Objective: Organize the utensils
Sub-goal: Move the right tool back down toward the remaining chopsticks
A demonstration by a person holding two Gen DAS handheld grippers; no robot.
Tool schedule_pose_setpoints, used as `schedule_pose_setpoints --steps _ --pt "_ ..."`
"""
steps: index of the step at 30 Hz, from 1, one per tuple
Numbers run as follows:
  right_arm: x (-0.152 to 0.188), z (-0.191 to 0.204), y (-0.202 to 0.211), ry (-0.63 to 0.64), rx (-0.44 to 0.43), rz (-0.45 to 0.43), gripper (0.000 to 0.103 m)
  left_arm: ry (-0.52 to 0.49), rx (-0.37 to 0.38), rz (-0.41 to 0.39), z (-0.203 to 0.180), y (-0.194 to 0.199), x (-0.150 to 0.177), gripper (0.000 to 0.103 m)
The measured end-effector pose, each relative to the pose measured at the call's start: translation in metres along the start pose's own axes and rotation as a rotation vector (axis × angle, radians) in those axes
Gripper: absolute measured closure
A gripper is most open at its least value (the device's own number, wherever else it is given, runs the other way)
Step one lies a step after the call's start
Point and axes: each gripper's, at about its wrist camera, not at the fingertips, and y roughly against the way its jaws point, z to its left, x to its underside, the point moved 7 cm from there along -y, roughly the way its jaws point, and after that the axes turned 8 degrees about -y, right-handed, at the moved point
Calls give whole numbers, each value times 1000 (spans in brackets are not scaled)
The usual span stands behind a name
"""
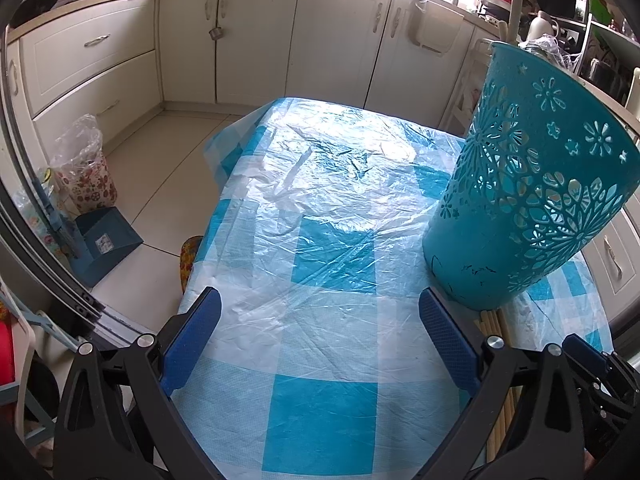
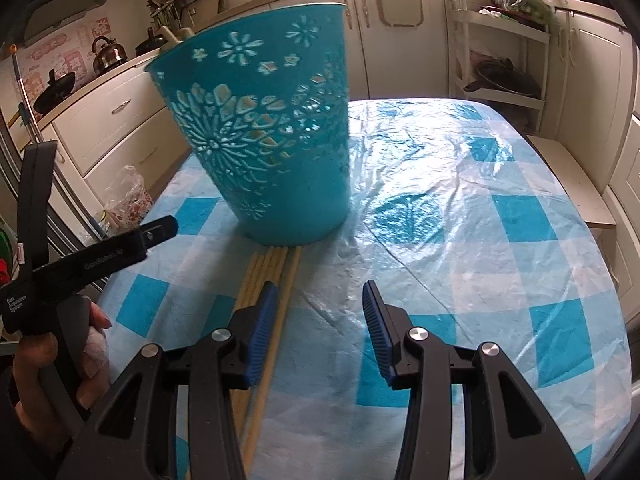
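Now, table: blue-and-white checked cloth under a crinkled clear plastic sheet, with kitchen cabinets behind it.
Bucket: teal cut-out flower bucket stands upright on the cloth, its base right at the far ends of the chopsticks.
Chopsticks: a bundle of pale wooden sticks lies flat, running from the bucket's foot back under the right gripper's left finger.
Right gripper: right gripper hangs over the cloth, jaws partly apart, nothing between the pads; the sticks sit just outside and beneath its left finger.
Left gripper: left gripper has jaws spread wide, only bare cloth between them; the bucket looms just past its right finger.
Hand: a hand grips the left tool's handle at the table's near-left edge.
In the way: the bucket blocks the sticks' far ends.
Around: dustpan and flowered bin on the floor; kettle and wok on the counter.
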Motion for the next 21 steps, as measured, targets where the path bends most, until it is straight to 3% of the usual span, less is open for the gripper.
schedule_pose_setpoints --steps 8,13,21 --pt "1 15 -5 38 -1 3 59 -8 -5 8 -2 -1 1 8" --pt "3 9 -16 57 71 30 59 -7 -5 9 -2 -2 0 8" --pt "4 14 -30 96 90 46 64 -6 -5 9 -3 -2 0 8"
